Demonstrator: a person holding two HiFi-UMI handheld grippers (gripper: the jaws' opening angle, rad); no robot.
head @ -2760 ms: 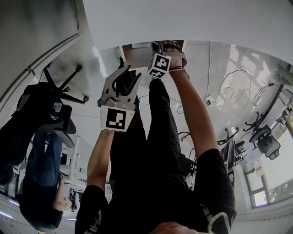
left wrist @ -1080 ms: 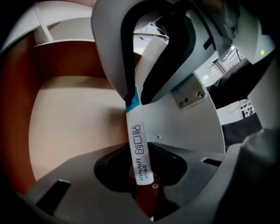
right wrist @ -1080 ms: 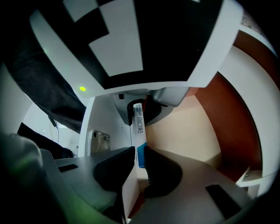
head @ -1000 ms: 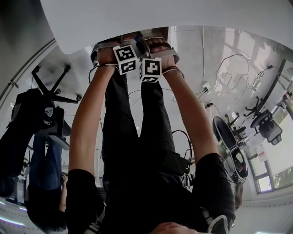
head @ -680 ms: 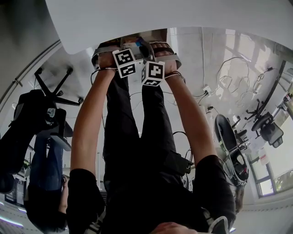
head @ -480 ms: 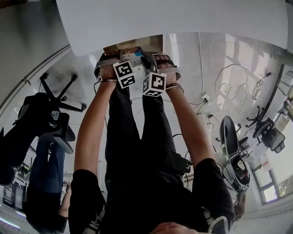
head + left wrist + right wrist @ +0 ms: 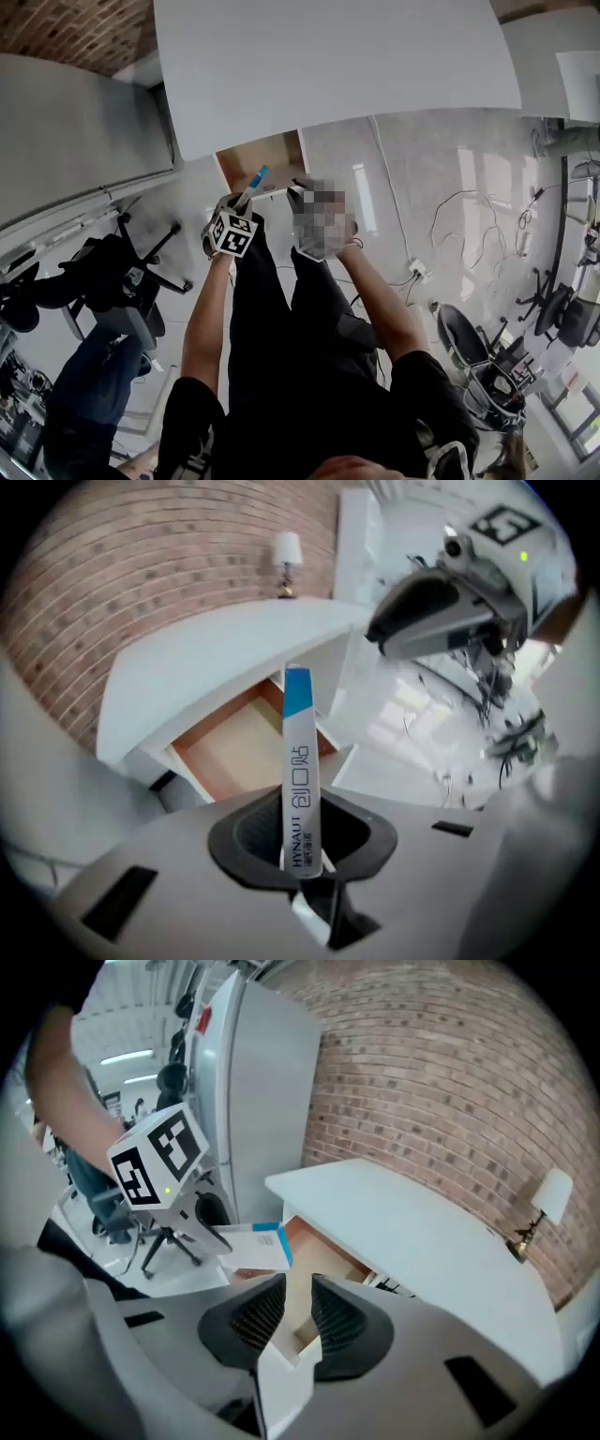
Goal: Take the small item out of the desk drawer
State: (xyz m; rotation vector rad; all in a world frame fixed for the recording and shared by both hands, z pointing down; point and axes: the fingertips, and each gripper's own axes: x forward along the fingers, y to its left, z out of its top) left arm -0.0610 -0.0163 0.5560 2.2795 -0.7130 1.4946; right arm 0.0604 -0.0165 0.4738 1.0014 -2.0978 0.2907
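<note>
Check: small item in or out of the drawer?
Out: plaster box clamped in left gripper, held clear of the open drawer.

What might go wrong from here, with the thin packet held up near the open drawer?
1. The left gripper grips the packet only at its lower end. Most of it stands free, so it might swing or slip out.
2. The drawer stands open under the desk and could be bumped.

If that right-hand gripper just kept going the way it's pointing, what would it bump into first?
Probably the open drawer under the desk: the right gripper, its jaws empty, aims into it. The packet sits left of that line. Depth is hard to judge.
</note>
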